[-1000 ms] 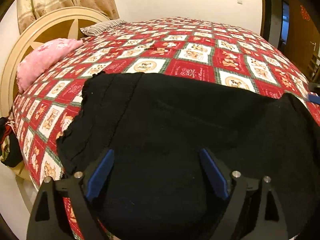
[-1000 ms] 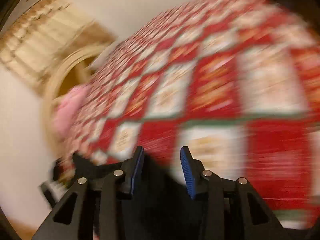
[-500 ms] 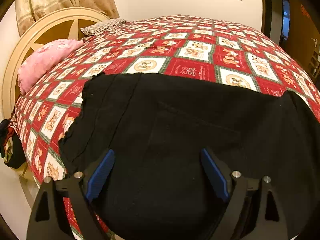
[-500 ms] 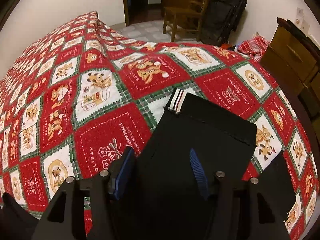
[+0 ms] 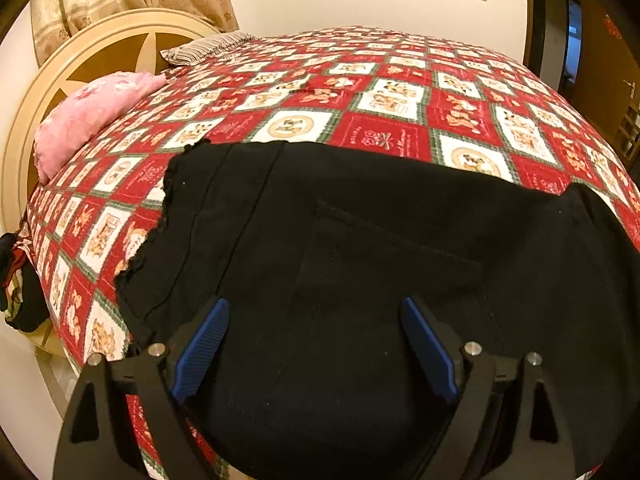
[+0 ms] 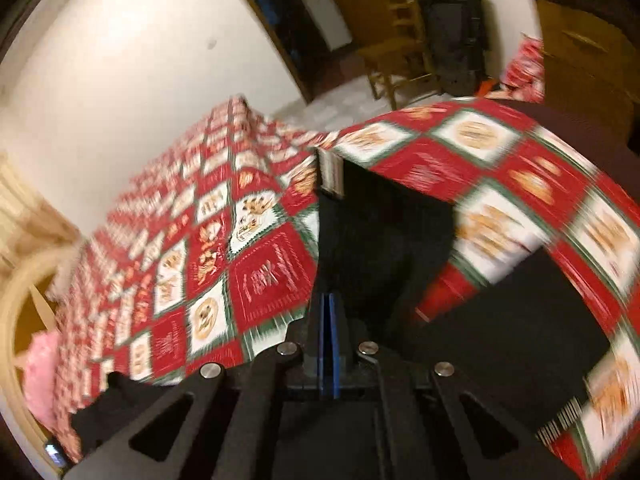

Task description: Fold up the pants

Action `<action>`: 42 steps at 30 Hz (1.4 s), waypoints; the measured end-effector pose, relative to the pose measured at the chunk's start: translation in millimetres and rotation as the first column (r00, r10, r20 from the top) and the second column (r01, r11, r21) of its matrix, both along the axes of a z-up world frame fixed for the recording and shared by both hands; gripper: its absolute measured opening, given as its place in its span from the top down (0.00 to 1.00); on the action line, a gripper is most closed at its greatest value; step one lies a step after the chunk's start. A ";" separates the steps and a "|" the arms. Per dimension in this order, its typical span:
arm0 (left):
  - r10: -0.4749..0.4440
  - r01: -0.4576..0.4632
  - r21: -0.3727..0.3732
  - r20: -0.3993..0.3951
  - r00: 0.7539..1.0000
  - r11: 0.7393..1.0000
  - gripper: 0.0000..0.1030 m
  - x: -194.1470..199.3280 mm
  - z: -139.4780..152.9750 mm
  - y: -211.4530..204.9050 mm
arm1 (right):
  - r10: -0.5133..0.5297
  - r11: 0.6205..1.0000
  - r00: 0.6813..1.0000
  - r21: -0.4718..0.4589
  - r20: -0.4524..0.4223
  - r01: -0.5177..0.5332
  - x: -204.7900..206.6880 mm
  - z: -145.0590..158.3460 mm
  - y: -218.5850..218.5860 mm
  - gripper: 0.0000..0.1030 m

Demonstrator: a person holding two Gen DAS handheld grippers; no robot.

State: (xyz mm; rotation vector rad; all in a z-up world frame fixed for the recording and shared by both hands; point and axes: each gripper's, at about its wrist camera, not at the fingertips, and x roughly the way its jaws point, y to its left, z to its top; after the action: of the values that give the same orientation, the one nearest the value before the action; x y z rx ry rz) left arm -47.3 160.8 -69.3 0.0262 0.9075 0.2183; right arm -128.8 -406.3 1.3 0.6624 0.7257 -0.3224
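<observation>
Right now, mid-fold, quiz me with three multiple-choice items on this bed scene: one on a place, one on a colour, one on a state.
1. Where does the pink pillow lie?
A. by the round headboard
B. on the black pants
C. on the floor

2. What colour are the left gripper pads?
A. red
B. blue
C. white

3. How does the right gripper stand?
A. wide open
B. half open
C. shut

Answers:
1. A: the pillow sits at the quilt's edge next to the headboard.
2. B: both pads show blue above the dark fabric.
3. C: its two pads meet with no gap, over the pants leg; whether cloth is pinched is unclear.
</observation>
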 end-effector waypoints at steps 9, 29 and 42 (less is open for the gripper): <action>-0.020 0.020 0.010 0.002 1.000 1.000 0.12 3.2 0.2 -1.9 | -0.218 0.968 0.974 0.144 0.062 0.207 -127.2 -39.2 -19.3 0.99; -0.370 0.373 -0.006 0.111 0.922 0.928 0.12 -19.4 60.0 -119.6 | -0.268 0.963 0.961 -0.059 -0.065 0.264 -109.2 -39.1 -51.0 0.43; -0.550 0.554 -0.034 0.080 0.831 0.832 0.12 -36.0 55.5 -205.2 | -0.249 0.963 0.965 -0.121 -0.077 0.239 -104.2 -43.3 -49.6 0.87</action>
State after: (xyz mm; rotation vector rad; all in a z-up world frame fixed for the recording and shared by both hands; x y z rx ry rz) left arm -83.2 -44.4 -13.8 0.2277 0.8031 -0.3496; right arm -232.9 -455.9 -42.1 0.6351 0.7090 -0.6197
